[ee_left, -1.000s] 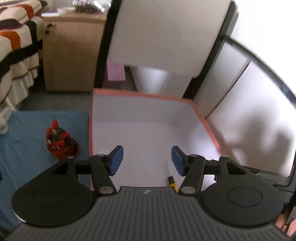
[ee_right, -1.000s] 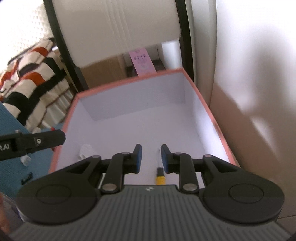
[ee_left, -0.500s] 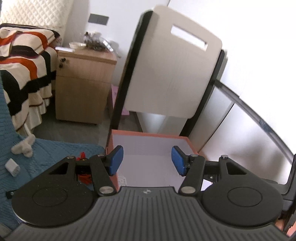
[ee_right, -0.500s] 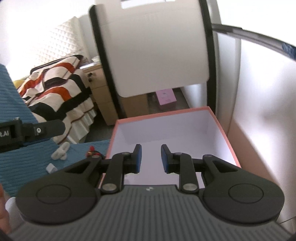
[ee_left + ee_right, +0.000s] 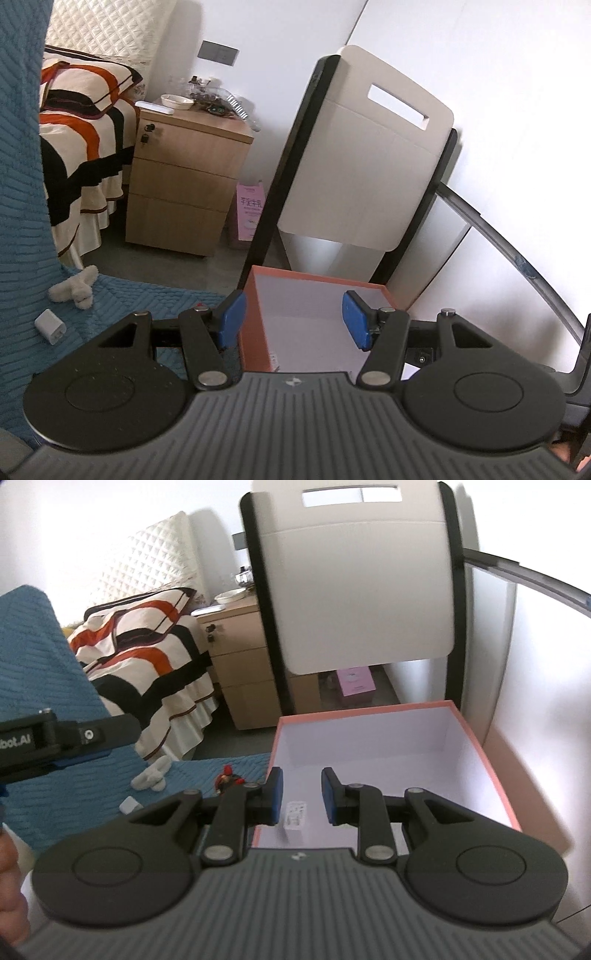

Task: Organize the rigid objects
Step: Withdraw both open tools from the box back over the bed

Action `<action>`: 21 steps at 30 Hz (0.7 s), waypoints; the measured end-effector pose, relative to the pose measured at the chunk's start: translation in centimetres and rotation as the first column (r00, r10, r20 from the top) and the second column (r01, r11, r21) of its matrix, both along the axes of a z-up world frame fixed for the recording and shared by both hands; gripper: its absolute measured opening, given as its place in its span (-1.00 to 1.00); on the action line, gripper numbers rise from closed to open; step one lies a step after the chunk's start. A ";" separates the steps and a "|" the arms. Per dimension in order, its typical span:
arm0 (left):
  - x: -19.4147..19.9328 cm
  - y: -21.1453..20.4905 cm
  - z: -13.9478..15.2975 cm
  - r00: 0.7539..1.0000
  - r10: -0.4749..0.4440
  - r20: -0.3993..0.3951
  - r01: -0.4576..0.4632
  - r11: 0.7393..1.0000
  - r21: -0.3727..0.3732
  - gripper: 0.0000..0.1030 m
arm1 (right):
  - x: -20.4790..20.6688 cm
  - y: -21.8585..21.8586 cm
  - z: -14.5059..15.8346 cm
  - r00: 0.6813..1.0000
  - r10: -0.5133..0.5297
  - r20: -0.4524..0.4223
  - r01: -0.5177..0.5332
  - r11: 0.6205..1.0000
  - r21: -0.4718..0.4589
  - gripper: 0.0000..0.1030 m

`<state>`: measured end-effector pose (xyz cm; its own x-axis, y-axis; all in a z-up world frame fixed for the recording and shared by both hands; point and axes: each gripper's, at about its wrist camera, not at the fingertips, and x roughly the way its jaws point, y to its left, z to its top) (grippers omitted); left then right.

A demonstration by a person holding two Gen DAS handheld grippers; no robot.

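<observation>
left wrist view: left gripper (image 5: 290, 320) hangs above the near left corner of the box (image 5: 255, 314), blue pads spread wide with nothing between them.
right wrist view: right gripper (image 5: 299, 796) hangs over the near left part of the box (image 5: 480, 738), pads parted by a narrower gap, nothing held.
box: pink-orange rim, white inside, lid off; it sits at the right edge of the blue mat (image 5: 44, 657), just beside the mat.
inside the box: a small white packet (image 5: 295, 816) lies on the floor near the near left corner, seen between the right gripper's pads but below them, not touched.
red toy (image 5: 227, 779): on the mat, just beside the box's left wall, near its near corner.
white charger block (image 5: 50, 326): on the mat, well left of the box.
white fluffy toy (image 5: 75, 288): on the mat near its far edge, just beyond the charger block.
left gripper's side arm: visible at the left edge of the right wrist view, over the mat.
behind the box: a white chair back (image 5: 365, 162) with black frame, a wooden nightstand (image 5: 184, 184), a striped bed (image 5: 81, 140).
</observation>
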<state>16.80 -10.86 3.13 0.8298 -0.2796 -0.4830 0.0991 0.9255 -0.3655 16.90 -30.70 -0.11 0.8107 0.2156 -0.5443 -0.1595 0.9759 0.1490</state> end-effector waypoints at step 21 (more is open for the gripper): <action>-2.4 7.4 -3.7 0.997 0.060 -0.044 -0.060 0.998 0.019 0.24 | -1.2 7.2 -3.4 0.996 0.057 -0.062 -0.057 0.998 -0.011 -0.48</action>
